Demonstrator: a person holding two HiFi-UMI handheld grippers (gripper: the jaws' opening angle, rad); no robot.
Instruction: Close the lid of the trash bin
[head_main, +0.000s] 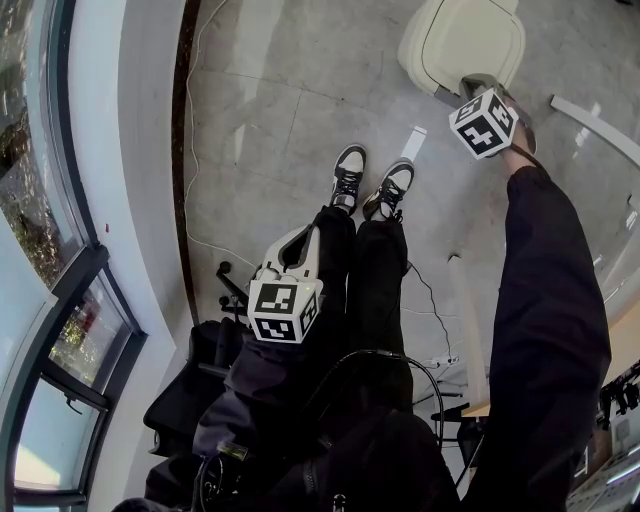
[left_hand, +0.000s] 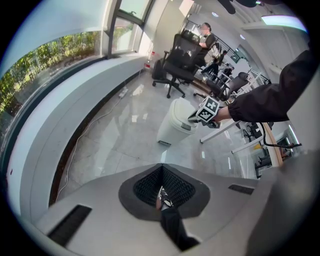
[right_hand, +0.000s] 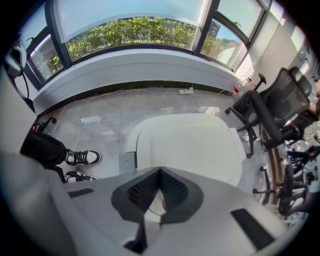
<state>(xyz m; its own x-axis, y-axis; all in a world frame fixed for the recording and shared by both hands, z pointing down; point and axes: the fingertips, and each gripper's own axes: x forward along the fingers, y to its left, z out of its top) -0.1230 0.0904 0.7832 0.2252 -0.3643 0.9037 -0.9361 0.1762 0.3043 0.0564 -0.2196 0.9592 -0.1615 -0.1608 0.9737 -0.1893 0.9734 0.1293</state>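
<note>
A cream pedal trash bin stands on the grey tiled floor ahead of the person's shoes. Its lid lies flat on the body. My right gripper hovers just over the lid's near edge, jaws shut with nothing between them, and the lid fills the right gripper view under the tips. The left gripper view shows the bin with the right gripper at its top. My left gripper hangs low beside the person's left leg, jaws shut and empty.
The bin's foot pedal faces the shoes. A white cable runs along the curved window wall. Black office chairs and desks stand beyond the bin. A white table leg is at the right.
</note>
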